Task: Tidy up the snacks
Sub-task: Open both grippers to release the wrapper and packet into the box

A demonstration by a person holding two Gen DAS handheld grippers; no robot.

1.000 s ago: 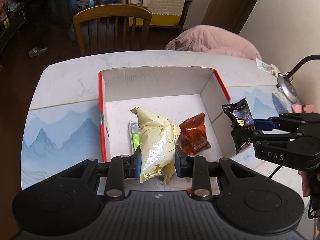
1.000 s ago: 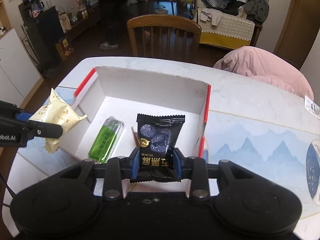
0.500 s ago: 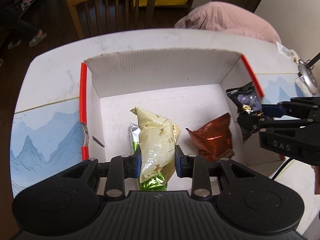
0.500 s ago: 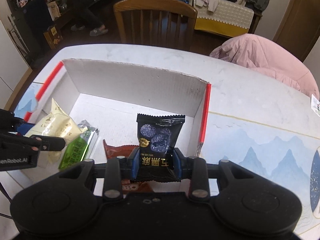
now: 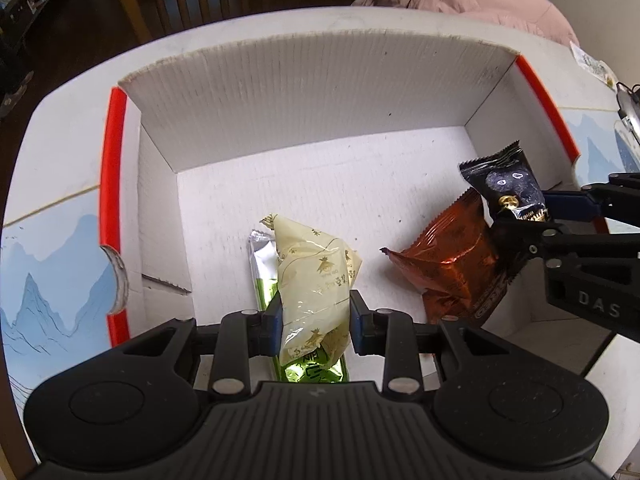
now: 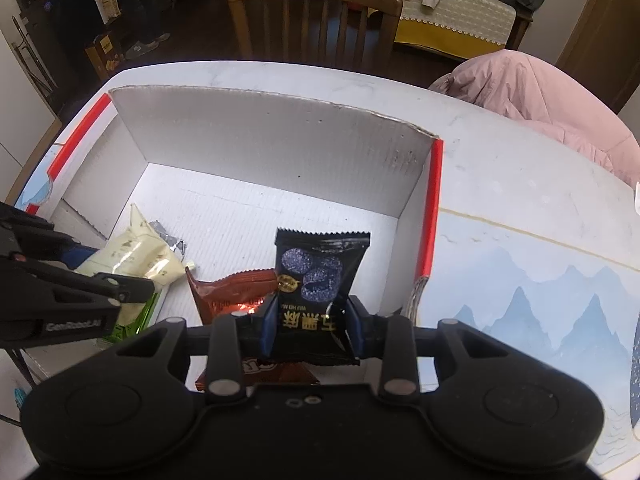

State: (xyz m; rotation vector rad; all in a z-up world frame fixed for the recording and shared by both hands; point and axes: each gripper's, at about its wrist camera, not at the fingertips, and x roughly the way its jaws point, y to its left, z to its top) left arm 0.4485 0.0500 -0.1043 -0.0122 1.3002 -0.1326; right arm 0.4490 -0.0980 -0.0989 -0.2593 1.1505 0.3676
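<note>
A white cardboard box (image 5: 320, 92) with red edges lies open on the table. My left gripper (image 5: 314, 322) is shut on a cream snack packet (image 5: 316, 276), held low inside the box above a green packet (image 5: 314, 372) on the floor. My right gripper (image 6: 312, 326) is shut on a black snack packet (image 6: 320, 276), held over a brown packet (image 6: 232, 292) lying in the box. In the left wrist view the black packet (image 5: 508, 188) and the brown packet (image 5: 452, 264) sit at the right. The cream packet (image 6: 132, 256) shows at the left of the right wrist view.
The box's far wall (image 6: 272, 148) stands upright ahead. A wooden chair (image 6: 316, 8) stands behind the table. A pink garment (image 6: 536, 92) lies at the table's far right. The table (image 6: 520, 264) carries a blue mountain print. A person's legs (image 6: 140, 12) show far back.
Both grippers have come down into the box with their packets still held. The box now fills much more of both views.
</note>
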